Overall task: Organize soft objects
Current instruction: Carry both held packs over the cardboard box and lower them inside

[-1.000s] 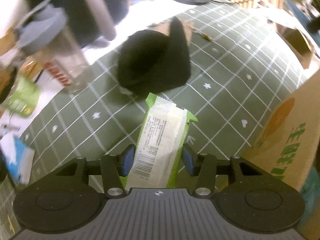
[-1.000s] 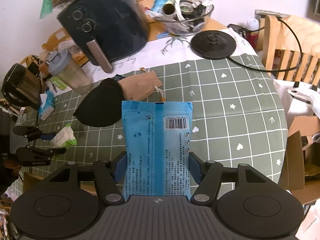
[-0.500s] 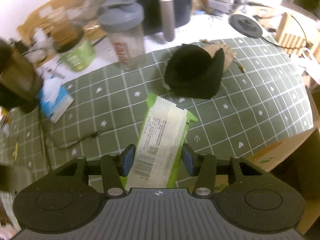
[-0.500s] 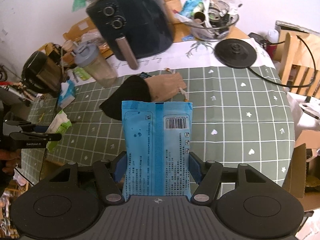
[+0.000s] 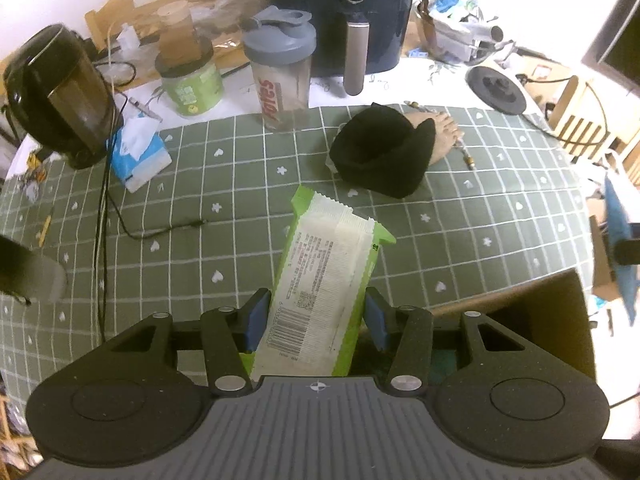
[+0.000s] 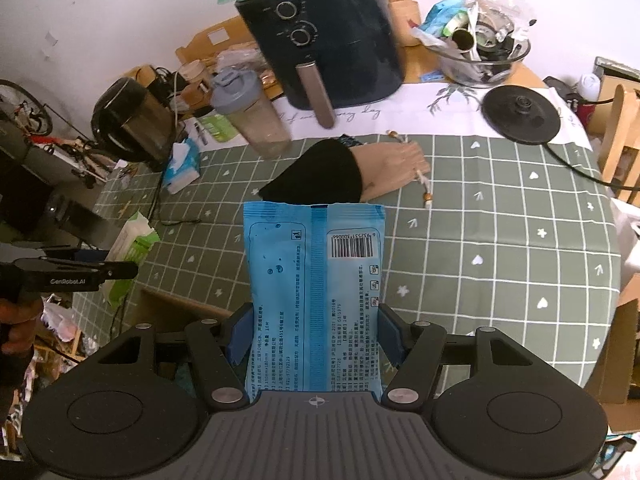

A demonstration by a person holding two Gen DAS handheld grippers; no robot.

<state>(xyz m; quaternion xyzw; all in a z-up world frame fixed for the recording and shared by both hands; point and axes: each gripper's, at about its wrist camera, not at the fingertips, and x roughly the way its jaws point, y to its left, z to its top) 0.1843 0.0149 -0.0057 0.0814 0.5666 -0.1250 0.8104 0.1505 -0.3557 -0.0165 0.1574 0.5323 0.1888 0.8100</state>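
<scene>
Above green tablecloth [image 5: 460, 216], grippers clamp green pack [image 5: 320, 280], blue pack [image 6: 314, 280]

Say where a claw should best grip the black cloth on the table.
Probably the raised folded edge of the black cloth, from above. It lies slumped over the tan pouch, so a low side approach would likely catch both.

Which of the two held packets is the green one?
The one in the left gripper: the green packet, narrow with a white back. The right gripper holds the wider blue packet.
</scene>
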